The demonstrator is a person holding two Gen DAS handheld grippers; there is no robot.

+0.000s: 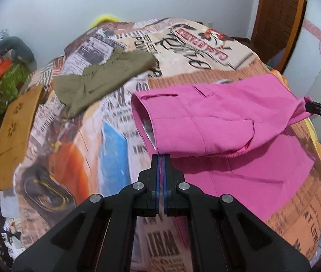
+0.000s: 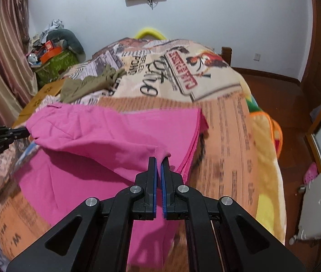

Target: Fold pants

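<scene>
Pink pants (image 1: 217, 122) (image 2: 106, 140) lie on the bed, their waist end lifted and doubled over the lower part. My left gripper (image 1: 160, 157) is shut on the waistband's left corner. The right gripper (image 2: 159, 158) is shut on the opposite waist corner, a tuft of pink cloth sticking out past its tips. Each gripper shows in the other's view: the right gripper (image 1: 307, 107) at the right edge of the left wrist view, the left gripper (image 2: 27, 132) at the left edge of the right wrist view. The cloth hangs slack between them.
Olive-green pants (image 1: 101, 77) (image 2: 87, 85) lie crumpled farther back on the newspaper-print bedspread (image 1: 106, 136) (image 2: 224, 122). A brown cardboard sheet (image 1: 15, 136) lies along the bed's left side. Clutter with an orange box (image 2: 51, 52) sits at the back left; wooden floor (image 2: 296, 117) lies on the right.
</scene>
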